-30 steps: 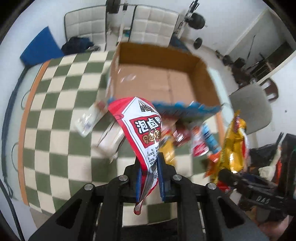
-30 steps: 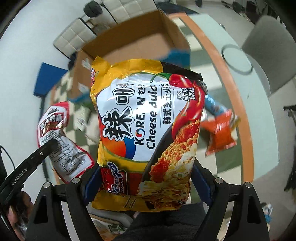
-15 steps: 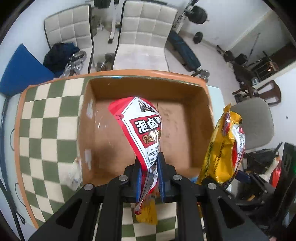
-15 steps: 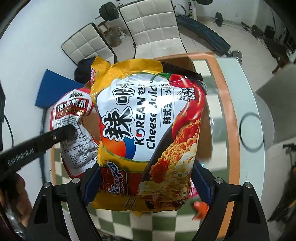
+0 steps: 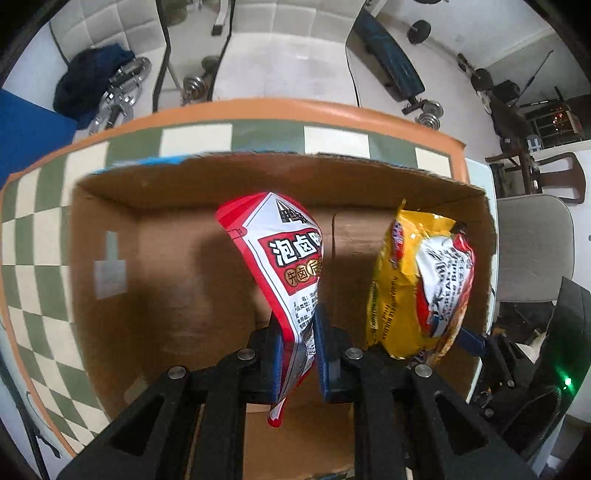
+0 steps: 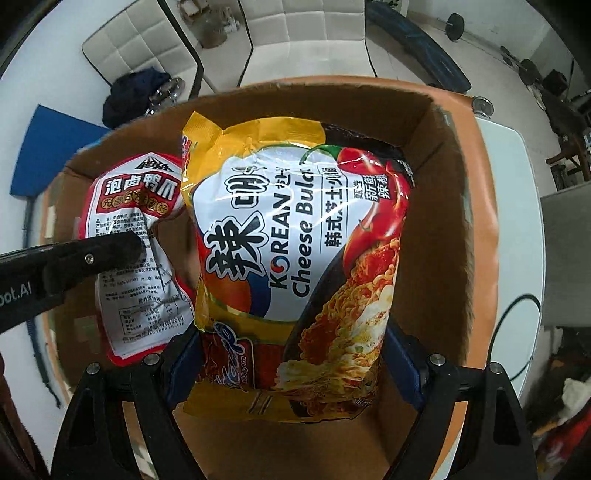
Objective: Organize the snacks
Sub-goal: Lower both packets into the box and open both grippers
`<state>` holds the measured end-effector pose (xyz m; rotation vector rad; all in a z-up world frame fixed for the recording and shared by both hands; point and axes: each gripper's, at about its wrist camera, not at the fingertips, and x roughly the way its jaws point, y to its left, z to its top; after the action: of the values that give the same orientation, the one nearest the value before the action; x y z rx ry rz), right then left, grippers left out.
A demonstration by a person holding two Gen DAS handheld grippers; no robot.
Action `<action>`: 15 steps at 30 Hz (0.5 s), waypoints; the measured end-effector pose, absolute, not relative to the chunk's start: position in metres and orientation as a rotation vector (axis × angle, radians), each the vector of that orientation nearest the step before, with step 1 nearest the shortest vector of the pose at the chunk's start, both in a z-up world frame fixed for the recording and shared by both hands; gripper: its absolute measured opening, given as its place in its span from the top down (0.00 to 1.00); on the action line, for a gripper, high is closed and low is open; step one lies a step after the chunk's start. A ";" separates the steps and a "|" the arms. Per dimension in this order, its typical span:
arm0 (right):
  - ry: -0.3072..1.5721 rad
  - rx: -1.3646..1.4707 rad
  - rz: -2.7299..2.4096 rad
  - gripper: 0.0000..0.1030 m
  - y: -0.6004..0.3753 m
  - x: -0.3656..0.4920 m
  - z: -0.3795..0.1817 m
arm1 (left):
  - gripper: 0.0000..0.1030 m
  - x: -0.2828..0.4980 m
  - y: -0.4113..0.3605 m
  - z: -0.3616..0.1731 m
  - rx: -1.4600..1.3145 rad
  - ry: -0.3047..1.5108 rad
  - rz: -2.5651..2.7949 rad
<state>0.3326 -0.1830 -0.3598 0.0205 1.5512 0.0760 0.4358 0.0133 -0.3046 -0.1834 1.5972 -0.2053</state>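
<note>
My left gripper [image 5: 298, 350] is shut on a red and white snack pouch [image 5: 284, 254] and holds it upright over the open cardboard box [image 5: 155, 243]. My right gripper [image 6: 291, 362] is shut on a large yellow Korean cheese noodle pack [image 6: 291, 236], also held over the box [image 6: 443, 184], to the right of the pouch. The noodle pack shows in the left wrist view [image 5: 417, 277], and the pouch shows in the right wrist view [image 6: 136, 236] with the left gripper's black finger [image 6: 85, 258] across it. The box floor in view is bare.
The box stands on a green and cream checked table [image 5: 33, 236] with an orange edge [image 5: 258, 105]. White padded chairs [image 5: 280, 33], dumbbells [image 5: 195, 83] and a weight bench [image 5: 391, 70] stand beyond the table. A grey chair [image 5: 532, 243] is at the right.
Both grippers have moved forward from above the loose snacks on the table to over the box's inside, each still holding its pack. The box now fills both views.
</note>
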 end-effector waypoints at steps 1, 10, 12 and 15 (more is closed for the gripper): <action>1.557 0.015 0.078 0.15 -0.185 0.337 -0.364 | 0.88 0.437 0.012 -0.309 -0.193 1.609 -0.207; 1.575 -0.029 0.084 0.15 -0.162 0.364 -0.388 | 0.88 0.444 0.009 -0.324 -0.214 1.657 -0.213; 1.581 -0.029 0.082 0.15 -0.161 0.368 -0.390 | 0.87 0.447 0.010 -0.325 -0.208 1.657 -0.209; 1.584 -0.031 0.075 0.14 -0.158 0.372 -0.391 | 0.87 0.449 0.010 -0.325 -0.193 1.663 -0.200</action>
<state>0.3723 -0.1582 -0.3915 -0.0308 1.5841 0.0746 0.4490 0.0105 -0.3253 -0.1927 1.6629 -0.2002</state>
